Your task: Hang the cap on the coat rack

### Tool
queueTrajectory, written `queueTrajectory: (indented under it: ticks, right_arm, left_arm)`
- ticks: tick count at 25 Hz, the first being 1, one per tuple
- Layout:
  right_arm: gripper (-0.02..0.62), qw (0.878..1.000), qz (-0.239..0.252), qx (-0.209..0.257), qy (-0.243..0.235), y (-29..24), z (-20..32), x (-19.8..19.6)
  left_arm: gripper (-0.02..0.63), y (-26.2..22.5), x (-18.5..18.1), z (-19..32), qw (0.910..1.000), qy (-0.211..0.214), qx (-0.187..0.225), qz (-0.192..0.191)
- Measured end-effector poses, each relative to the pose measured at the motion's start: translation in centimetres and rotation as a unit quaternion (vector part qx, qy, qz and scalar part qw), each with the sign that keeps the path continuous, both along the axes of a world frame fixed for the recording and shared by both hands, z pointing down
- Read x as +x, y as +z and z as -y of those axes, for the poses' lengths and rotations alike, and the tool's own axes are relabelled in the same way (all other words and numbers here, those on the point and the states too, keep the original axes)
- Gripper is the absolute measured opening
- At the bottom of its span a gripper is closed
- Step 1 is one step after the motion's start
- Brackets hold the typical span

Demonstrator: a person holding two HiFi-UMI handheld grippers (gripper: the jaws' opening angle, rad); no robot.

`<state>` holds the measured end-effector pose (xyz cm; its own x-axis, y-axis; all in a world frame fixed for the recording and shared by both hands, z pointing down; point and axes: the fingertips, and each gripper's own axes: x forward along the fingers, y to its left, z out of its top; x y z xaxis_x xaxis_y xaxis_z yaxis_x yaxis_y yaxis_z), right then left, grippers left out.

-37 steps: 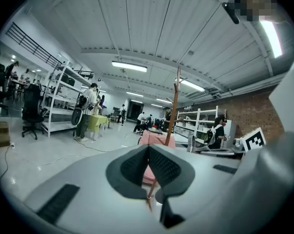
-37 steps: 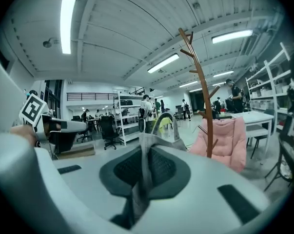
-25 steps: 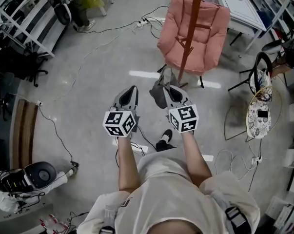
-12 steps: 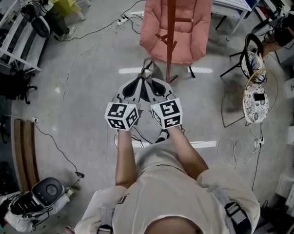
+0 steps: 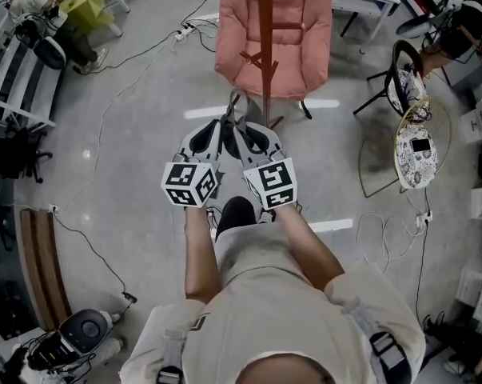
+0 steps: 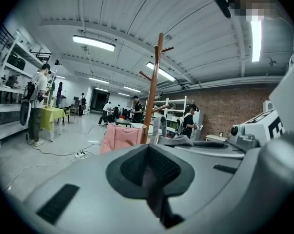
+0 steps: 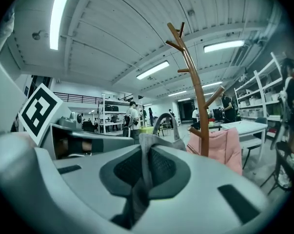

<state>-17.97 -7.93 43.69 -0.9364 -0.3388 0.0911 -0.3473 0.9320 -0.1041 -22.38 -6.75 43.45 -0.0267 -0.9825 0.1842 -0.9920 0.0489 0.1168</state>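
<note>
In the head view a grey cap (image 5: 235, 128) hangs between my two grippers, held close together at chest height. My left gripper (image 5: 209, 137) and right gripper (image 5: 251, 137) are each shut on an edge of the cap. The cap's strap loop (image 5: 239, 102) points toward the brown wooden coat rack (image 5: 264, 50), which stands just ahead. The left gripper view has my left gripper (image 6: 149, 152) pinching thin grey fabric, the coat rack (image 6: 152, 91) beyond. In the right gripper view, cap fabric (image 7: 147, 145) runs through my right gripper (image 7: 146, 155); the coat rack (image 7: 198, 96) with its pegs rises to the right.
A pink padded chair (image 5: 297, 24) stands right behind the rack. A round patterned side table (image 5: 415, 146) and black chair (image 5: 404, 70) are to the right. Cables (image 5: 129, 78) trail over the grey floor. Shelving and people (image 6: 38, 101) are farther off.
The person has walked toward the rack, so rack and chair are nearer. The two grippers, apart a second ago, have come together with the cap between them.
</note>
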Motion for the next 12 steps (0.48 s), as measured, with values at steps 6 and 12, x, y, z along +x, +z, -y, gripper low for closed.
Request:
queueTrajectory:
  ticks: [6, 12]
  right_arm:
    - [0.011, 0.999, -0.014, 0.007, 0.032, 0.6, 0.3, 1.7]
    - [0.011, 0.998, -0.01, 0.009, 0.055, 0.5, 0.7, 2.1]
  left_arm:
    - [0.007, 0.9, 0.4, 0.4, 0.9999, 0.007, -0.003, -0.015]
    - [0.006, 2.2, 1.1, 1.7, 0.9992, 0.026, -0.011, -0.03]
